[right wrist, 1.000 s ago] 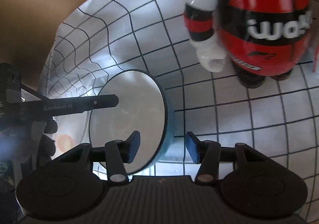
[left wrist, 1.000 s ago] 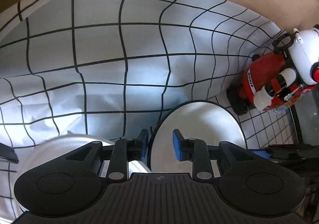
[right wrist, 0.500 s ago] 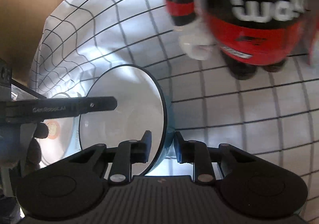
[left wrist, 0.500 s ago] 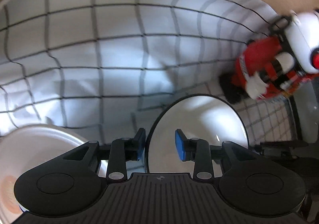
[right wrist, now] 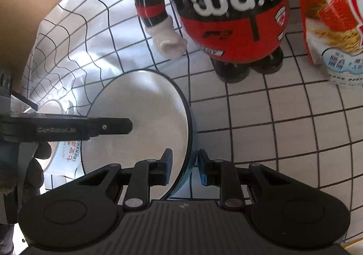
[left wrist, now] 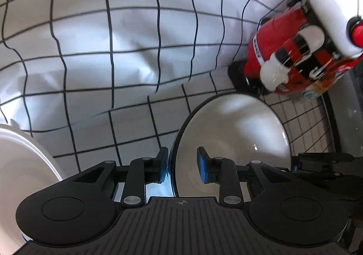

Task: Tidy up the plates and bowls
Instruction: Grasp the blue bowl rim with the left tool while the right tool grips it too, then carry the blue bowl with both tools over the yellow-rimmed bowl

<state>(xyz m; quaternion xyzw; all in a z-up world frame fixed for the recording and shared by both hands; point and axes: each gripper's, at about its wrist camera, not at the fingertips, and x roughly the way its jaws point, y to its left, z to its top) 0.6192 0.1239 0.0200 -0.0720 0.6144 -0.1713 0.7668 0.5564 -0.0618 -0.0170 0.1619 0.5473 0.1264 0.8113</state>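
My left gripper point(left wrist: 182, 167) points steeply down, its jaws closing with one blue pad on each side of a rim. My right gripper point(right wrist: 183, 168) is tilted down too, its jaws pinched tight on the opposite rim. A gloved hand point(right wrist: 34, 164) holds the left tool.

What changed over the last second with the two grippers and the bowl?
The right gripper closed from open onto the rim of the white bowl with the blue outside. The left gripper straddles the opposite rim, jaws closing. The red figurine and checked cloth stayed put.
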